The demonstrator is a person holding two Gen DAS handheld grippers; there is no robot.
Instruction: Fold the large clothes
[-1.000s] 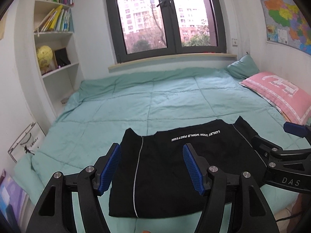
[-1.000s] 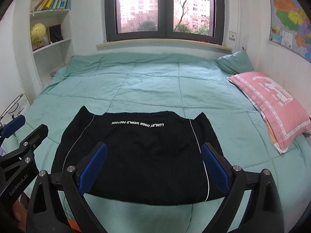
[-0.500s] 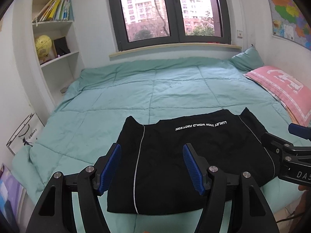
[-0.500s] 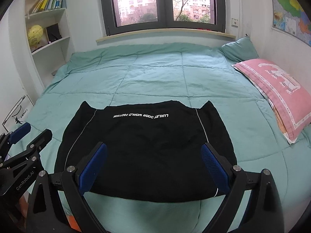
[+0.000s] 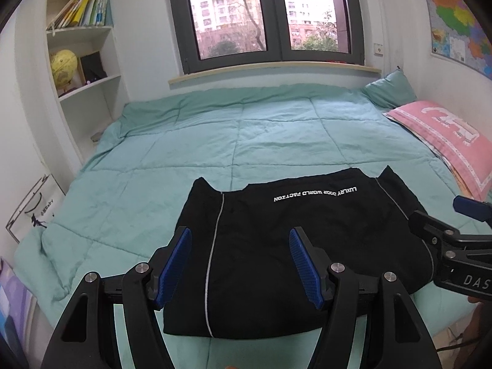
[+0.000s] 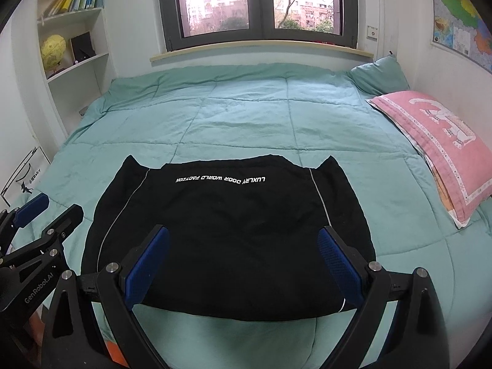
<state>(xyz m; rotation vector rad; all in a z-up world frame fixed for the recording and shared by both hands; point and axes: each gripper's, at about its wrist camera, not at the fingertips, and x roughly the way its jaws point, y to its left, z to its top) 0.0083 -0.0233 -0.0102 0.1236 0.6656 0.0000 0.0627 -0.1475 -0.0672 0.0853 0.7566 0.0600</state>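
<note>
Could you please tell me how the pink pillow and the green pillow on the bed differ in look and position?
The pink pillow bears a white figure and a dotted border; the green pillow is plain and matches the quilt. The pink pillow lies nearer the folded black garment; the green pillow sits in the far corner under the window sill. The pink pillow shows more surface; the green pillow shows less. Both lie along the bed's right side by the wall.

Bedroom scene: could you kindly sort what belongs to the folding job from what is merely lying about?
Job: black garment, left gripper, right gripper, green quilt.
Lying about: pink pillow, green pillow, globe, books, wall map.
</note>
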